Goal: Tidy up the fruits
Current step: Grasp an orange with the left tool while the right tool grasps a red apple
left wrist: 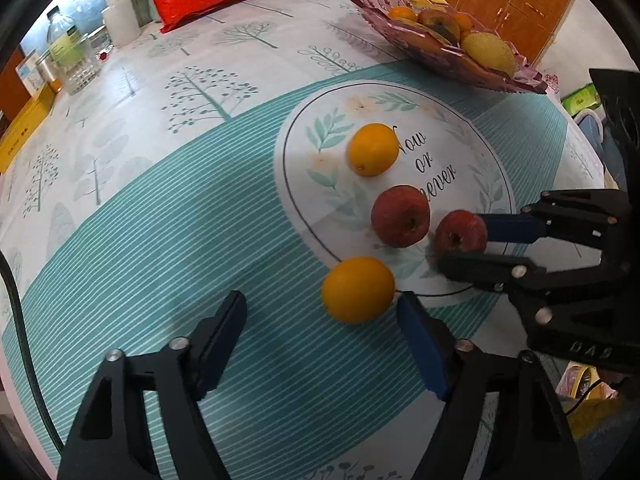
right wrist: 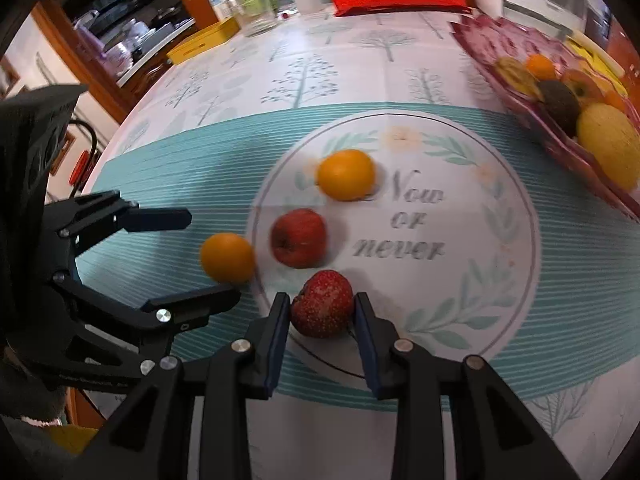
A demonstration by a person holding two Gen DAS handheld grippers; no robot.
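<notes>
- The counter (left wrist: 132, 216) wears a tree-print cloth with a teal striped band and a round "Now or never" mat (right wrist: 460, 280); wooden cabinets stand behind it.
- Two oranges and two red apples lie around the mat's near edge.
- The right tongs (right wrist: 322, 308) pinch the speckled apple (right wrist: 322, 304) on both sides.
- The left tongs (left wrist: 320, 312) gape wide, with the near orange (left wrist: 358, 289) at their tips.
- The fruit tray (left wrist: 420, 46) is cut off and blurry.

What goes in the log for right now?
left gripper: open by near orange | right gripper: around near apple
</notes>
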